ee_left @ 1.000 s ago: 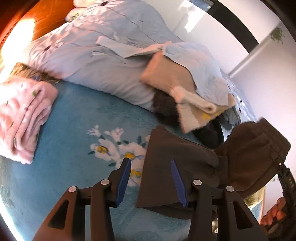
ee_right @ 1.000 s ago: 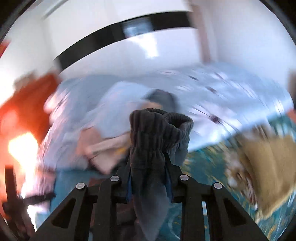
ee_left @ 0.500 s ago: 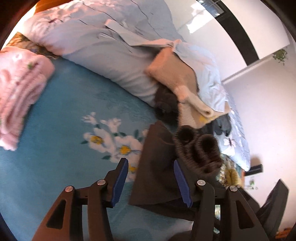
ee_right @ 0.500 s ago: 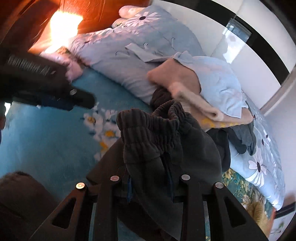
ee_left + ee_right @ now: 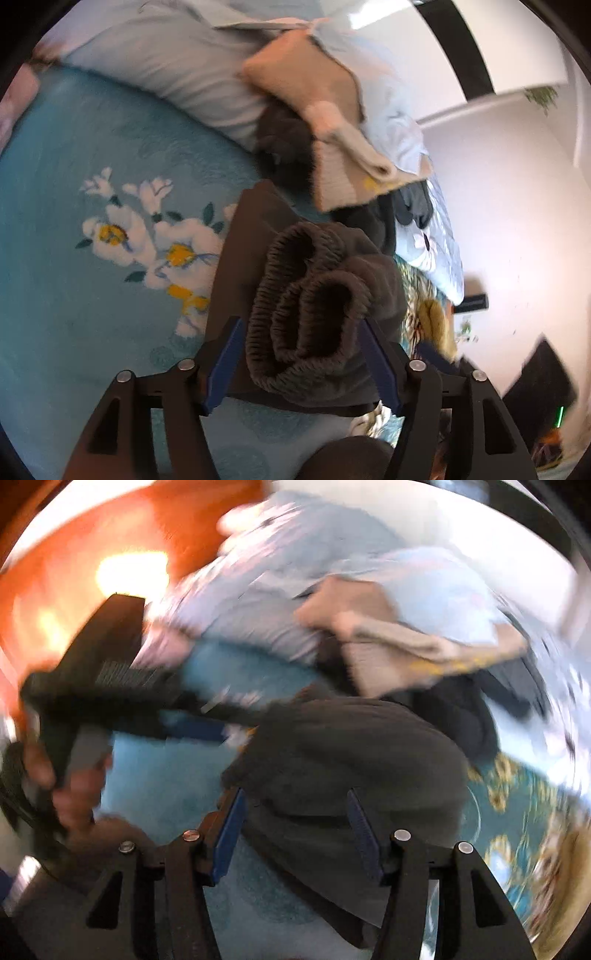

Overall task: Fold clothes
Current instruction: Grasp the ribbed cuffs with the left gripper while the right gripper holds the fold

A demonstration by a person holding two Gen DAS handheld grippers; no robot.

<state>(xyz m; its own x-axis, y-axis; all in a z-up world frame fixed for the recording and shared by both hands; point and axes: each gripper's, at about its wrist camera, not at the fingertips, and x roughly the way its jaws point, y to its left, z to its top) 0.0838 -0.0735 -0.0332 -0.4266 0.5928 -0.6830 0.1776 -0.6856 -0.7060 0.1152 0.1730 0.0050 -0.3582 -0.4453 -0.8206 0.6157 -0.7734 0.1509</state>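
Note:
Dark brown trousers (image 5: 310,306) lie folded on the teal floral bedspread (image 5: 92,288), their ribbed waistband bunched on top. My left gripper (image 5: 301,347) is open, its blue pads on either side of the waistband. In the blurred right wrist view my right gripper (image 5: 295,823) is open over the same trousers (image 5: 351,753), no longer gripping them. The left gripper (image 5: 110,686) and the hand holding it show at the left of that view.
A pile of unfolded clothes (image 5: 332,122), beige, light blue and dark, lies behind the trousers against a pale floral duvet (image 5: 177,62). A pink folded item (image 5: 14,96) is at the far left. A white wall (image 5: 517,184) is to the right.
My right gripper has carried the waistband over onto the trousers and opened, releasing it. My left gripper has moved forward so that its open pads straddle the bunched waistband.

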